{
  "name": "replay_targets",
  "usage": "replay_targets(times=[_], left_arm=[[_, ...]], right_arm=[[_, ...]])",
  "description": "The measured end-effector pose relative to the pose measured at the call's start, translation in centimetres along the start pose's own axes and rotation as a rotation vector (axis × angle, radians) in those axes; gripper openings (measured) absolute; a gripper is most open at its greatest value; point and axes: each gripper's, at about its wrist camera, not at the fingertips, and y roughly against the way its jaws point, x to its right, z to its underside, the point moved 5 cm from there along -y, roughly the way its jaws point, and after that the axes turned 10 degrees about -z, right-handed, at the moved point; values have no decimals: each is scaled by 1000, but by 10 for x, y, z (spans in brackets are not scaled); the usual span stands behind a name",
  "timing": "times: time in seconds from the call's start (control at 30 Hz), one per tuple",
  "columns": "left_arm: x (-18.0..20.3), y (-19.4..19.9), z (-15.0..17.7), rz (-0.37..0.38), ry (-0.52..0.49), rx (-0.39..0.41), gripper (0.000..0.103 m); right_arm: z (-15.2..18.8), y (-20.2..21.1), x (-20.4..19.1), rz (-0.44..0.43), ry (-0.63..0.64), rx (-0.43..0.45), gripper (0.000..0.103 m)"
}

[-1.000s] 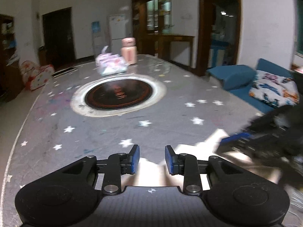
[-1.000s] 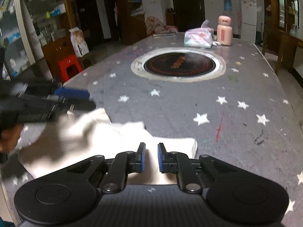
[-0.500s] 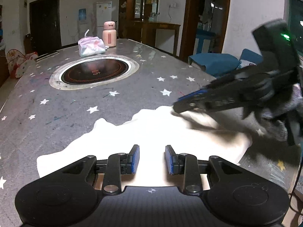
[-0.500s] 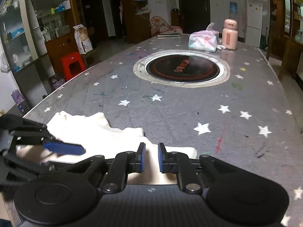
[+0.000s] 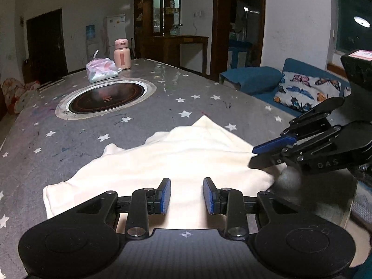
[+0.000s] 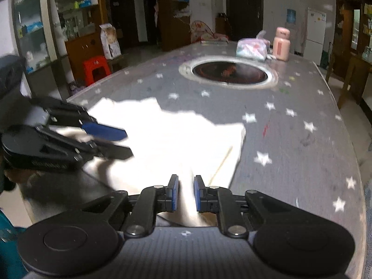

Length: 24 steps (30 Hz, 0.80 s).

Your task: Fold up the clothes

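While the cream garment [image 5: 176,160] is lying spread on the near part of the star-patterned table [image 5: 139,116], both grippers are being positioned above its near edge, so the step in hand is judged to be the approach to a grasp for a fold. The left gripper [image 5: 186,196] is being carried with its jaws parted to a moderate gap, with cloth visible below them but nothing pinched between the blue pads. The right gripper [image 6: 186,193] is being carried with its jaws narrowed to a slim gap; no cloth is being clamped there either, although that view is blurred. In the left wrist view, the right gripper is being seen hovering at the garment's right-hand edge. Beyond the garment, the round inset burner [image 5: 105,96], the tissue pack [image 5: 101,69] and the pink bottle [image 5: 121,54] are standing well apart from the work. For the next move, a wider opening of the right jaws is probably being called for, followed by lowering onto an edge or corner so that one layer can be lifted.
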Motion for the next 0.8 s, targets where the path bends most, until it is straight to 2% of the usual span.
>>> replay_targets(times=[0.1, 0.33, 0.43, 0.6, 0.8], left_arm=[[-3, 4, 1, -4, 7, 0, 34], [-18, 12, 9, -30, 66, -16, 34], [-26, 15, 16, -44, 104, -32, 34], [-42, 27, 24, -80, 166, -35, 37], [-55, 39, 32, -103, 207, -37, 41]], right_arm=[[6, -2, 1, 3, 4, 5, 13], [-13, 11, 11, -3, -51, 60, 13], [-13, 5, 24, 22, -94, 51, 13], [-11, -13, 27, -6, -108, 11, 13], [-13, -23, 30, -11, -127, 16, 17]])
